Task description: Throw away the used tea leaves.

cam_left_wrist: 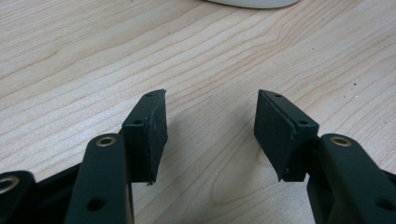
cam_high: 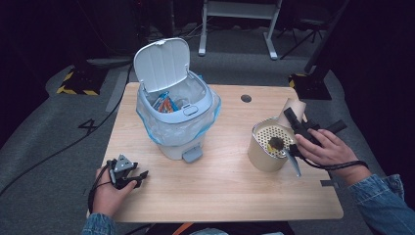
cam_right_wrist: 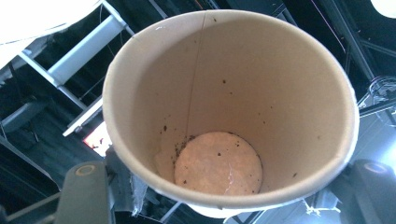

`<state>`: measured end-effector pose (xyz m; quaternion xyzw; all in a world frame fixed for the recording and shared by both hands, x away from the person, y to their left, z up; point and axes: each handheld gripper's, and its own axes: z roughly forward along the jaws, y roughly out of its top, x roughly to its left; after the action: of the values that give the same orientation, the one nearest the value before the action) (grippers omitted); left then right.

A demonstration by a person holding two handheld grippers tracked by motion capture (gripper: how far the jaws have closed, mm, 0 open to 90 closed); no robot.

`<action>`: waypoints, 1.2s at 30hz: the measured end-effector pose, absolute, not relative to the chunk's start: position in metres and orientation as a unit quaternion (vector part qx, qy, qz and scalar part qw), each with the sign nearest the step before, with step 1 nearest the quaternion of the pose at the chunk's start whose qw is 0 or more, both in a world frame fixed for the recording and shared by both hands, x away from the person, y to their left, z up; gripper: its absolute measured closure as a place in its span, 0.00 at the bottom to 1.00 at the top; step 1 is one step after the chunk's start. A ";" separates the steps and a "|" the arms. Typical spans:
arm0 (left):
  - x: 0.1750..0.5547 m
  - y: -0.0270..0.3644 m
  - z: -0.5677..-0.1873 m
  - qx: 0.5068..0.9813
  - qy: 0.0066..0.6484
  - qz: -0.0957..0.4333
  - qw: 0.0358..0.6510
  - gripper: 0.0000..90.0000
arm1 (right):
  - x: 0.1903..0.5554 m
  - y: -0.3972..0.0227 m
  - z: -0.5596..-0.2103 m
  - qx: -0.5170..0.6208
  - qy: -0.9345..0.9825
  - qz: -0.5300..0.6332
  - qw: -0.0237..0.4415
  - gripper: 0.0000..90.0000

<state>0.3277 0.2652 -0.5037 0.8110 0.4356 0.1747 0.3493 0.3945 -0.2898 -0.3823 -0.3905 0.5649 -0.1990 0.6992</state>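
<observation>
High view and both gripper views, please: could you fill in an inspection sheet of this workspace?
Surface: wooden table, dry, with a round hole near the far edge.
Job's things: paper cup, tilted, empty but for dark specks; tan canister with a perforated insert holding dark scraps.
Clutter: pedal bin, lid up, bag-lined, wrappers inside.
Grippers: left claw open, nothing between the jaws, low over the table; right claw shut on the cup.
Cables: black cable across the right wrist; another on the floor.
Surroundings: grey carpet, white frame legs, dark room.
</observation>
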 end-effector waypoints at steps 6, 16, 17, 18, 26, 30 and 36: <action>0.328 0.265 -0.504 0.811 0.436 0.175 0.349 0.49 | 0.396 -0.291 -0.380 -0.362 0.601 -0.155 0.695 0.35; 0.328 0.265 -0.504 0.811 0.436 0.174 0.349 0.49 | 0.410 -0.304 -0.355 -0.209 0.753 0.064 0.620 0.34; 0.328 0.265 -0.504 0.811 0.436 0.174 0.350 0.49 | 0.410 -0.305 -0.354 -0.199 0.761 0.081 0.612 0.34; 0.328 0.265 -0.504 0.811 0.436 0.174 0.349 0.49 | 0.411 -0.306 -0.352 -0.182 0.772 0.104 0.600 0.34; 0.328 0.265 -0.504 0.811 0.436 0.174 0.349 0.49 | 0.425 -0.318 -0.345 -0.017 0.840 0.274 0.467 0.34; 0.328 0.265 -0.504 0.811 0.436 0.175 0.349 0.49 | 0.432 -0.325 -0.341 0.068 0.852 0.348 0.385 0.34; 0.328 0.265 -0.504 0.811 0.435 0.175 0.350 0.49 | 0.443 -0.339 -0.340 0.225 0.851 0.418 0.224 0.33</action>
<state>0.3277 0.2651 -0.5038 0.8112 0.4348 0.1748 0.3497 0.4432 -0.3387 -0.3397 0.2247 0.8512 0.4182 0.2237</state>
